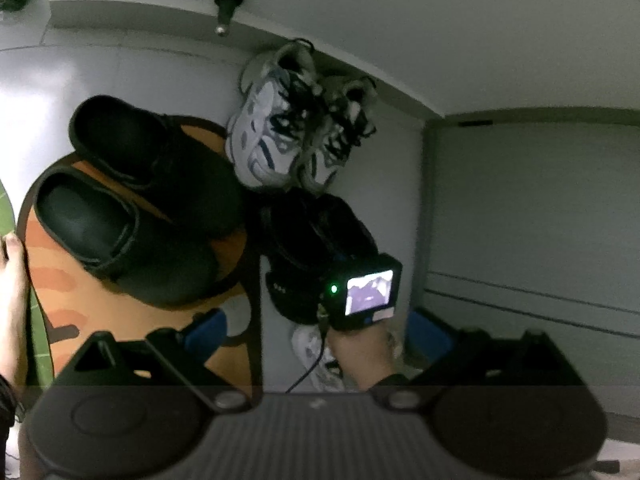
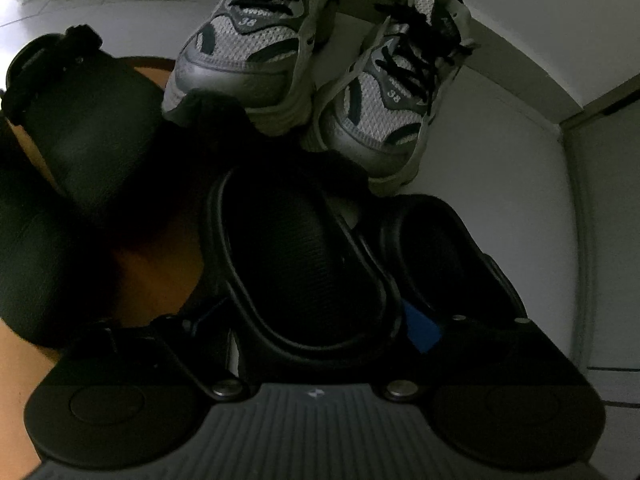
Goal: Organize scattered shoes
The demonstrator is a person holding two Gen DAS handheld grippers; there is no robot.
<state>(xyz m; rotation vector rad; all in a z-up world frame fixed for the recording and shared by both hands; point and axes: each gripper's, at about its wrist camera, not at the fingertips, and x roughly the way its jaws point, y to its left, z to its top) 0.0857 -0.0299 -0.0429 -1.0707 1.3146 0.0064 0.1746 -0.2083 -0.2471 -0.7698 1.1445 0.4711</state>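
My right gripper (image 2: 312, 320) points down over a pair of black slip-on shoes on the pale floor. Its fingers straddle the heel end of the left black shoe (image 2: 300, 248). The blue pad (image 2: 420, 330) sits in the gap beside the other black shoe (image 2: 444, 248). The jaws stand wide and I see no squeeze on the shoe. A pair of grey-white sneakers (image 2: 248, 52) with black laces stands just beyond. My left gripper (image 1: 316, 334) hangs open and empty above the scene. Past its fingers I see the hand holding the right gripper's camera (image 1: 368, 292) over the black shoes (image 1: 312, 236).
Two black clogs (image 1: 116, 184) lie on an orange patterned mat (image 1: 68, 292) to the left. The white sneakers (image 1: 280, 128) stand against the wall's baseboard, near a door stop (image 1: 226, 8). Another pale sneaker (image 1: 310, 350) lies under the hand. A grey door panel (image 1: 532, 220) closes the right side.
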